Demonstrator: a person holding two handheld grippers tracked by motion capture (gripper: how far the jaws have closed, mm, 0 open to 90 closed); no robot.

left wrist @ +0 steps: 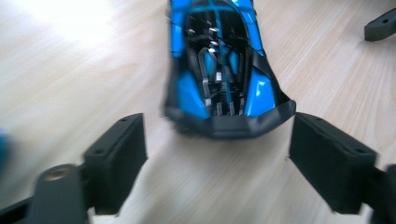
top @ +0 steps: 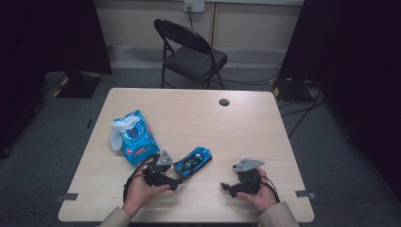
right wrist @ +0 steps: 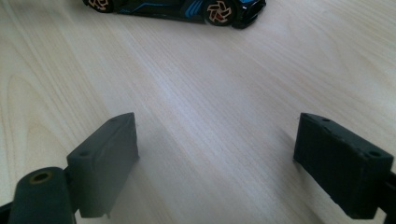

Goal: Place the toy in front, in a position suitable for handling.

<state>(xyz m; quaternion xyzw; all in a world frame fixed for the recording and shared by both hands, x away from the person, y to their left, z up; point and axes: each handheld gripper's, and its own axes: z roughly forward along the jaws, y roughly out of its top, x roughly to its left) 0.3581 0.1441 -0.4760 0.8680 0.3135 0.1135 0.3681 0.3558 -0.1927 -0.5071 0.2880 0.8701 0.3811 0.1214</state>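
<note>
the toy car (left wrist: pixel 224 70) lies just ahead of the left gripper's (left wrist: pixel 217 158) wide-open jaws, its long axis running straight away; right gripper (right wrist: pixel 217 163) open, farther

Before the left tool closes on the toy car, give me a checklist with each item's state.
1. Left tool open: ok.
2. Blue toy car lined up between its jaws: ok, but only the car's near end reaches the gap.
3. Jaws touching the car: not yet, gaps on both sides.
4. Right tool open and apart from the car: ok.
5. Blue wipes pack away from the car: ok.
6. Table around the car unobstructed: ok.
</note>
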